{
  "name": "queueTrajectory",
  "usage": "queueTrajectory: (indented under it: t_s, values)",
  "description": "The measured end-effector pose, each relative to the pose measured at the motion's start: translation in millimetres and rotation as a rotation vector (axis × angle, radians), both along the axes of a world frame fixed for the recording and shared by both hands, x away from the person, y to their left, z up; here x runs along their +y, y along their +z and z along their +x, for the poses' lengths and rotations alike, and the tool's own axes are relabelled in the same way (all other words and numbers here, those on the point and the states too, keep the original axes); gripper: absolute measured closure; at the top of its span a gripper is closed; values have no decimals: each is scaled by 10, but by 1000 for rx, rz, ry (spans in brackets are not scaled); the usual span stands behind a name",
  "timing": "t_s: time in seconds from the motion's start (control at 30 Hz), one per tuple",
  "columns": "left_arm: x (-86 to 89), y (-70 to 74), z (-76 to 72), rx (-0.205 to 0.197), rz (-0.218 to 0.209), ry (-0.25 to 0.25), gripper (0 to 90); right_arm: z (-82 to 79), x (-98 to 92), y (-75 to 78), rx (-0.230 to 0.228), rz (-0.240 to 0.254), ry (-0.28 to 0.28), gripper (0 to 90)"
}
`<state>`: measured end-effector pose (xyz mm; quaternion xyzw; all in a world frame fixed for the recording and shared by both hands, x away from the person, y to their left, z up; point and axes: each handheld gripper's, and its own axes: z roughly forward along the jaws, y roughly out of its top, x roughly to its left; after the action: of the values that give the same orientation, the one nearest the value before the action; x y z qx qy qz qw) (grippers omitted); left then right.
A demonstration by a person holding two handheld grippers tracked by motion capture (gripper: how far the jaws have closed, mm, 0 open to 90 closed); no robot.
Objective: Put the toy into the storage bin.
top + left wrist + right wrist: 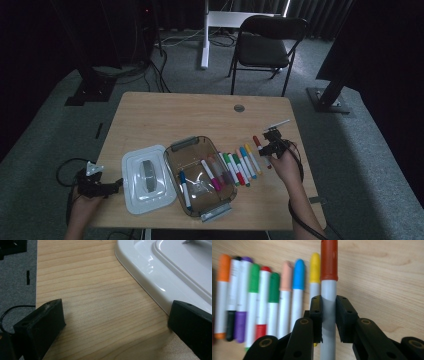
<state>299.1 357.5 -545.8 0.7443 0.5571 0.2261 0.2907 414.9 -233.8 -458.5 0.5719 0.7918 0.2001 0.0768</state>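
A marker with a red-brown cap [328, 262] and white barrel is clamped between the jaws of my right gripper [328, 315]. The high view shows that gripper [266, 148] at the right end of a row of several coloured markers [242, 165] lying on the table, with the held marker [257, 141] there too. The same row of markers [262, 295] lies left of the jaws. A brown see-through box [172, 150] in the middle holds a blue marker [184, 189] and a few others. Its white lid [147, 177] lies to the left. My left gripper [114, 185] rests open beside the lid [162, 270], its jaws [115, 322] wide apart over bare wood.
The wooden table [165, 115] has a round grommet [239, 108] near its far edge. A black folding chair [265, 45] and a white desk leg [205, 35] stand behind it on grey carpet. The left gripper sits close to the table's left front corner.
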Motion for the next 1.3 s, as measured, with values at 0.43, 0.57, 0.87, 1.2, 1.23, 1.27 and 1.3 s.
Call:
queueTrajectory:
  t_s: [0.43,0.57,0.87,1.2,1.23,1.27,1.3]
  values:
    - [1,1,0,0,2,-1,12,-374,476,818,-169,83,126,765]
    - [1,1,1,0,0,0,12,-474,730,1023,-206,102,204,766]
    - [1,1,1,0,1,-1,12,-619,1310,1178,-202,145,352,766]
    - [0,1,0,1,-1,0,12,-676,1819,947,-119,138,437,765]
    - [0,0,0,1,-1,0,12,-687,1862,915,-111,138,443,765]
    - [0,0,0,1,-1,0,12,-687,1862,915,-111,138,443,765]
    - [0,1,0,1,-1,1,12,-714,1944,848,-87,141,461,765]
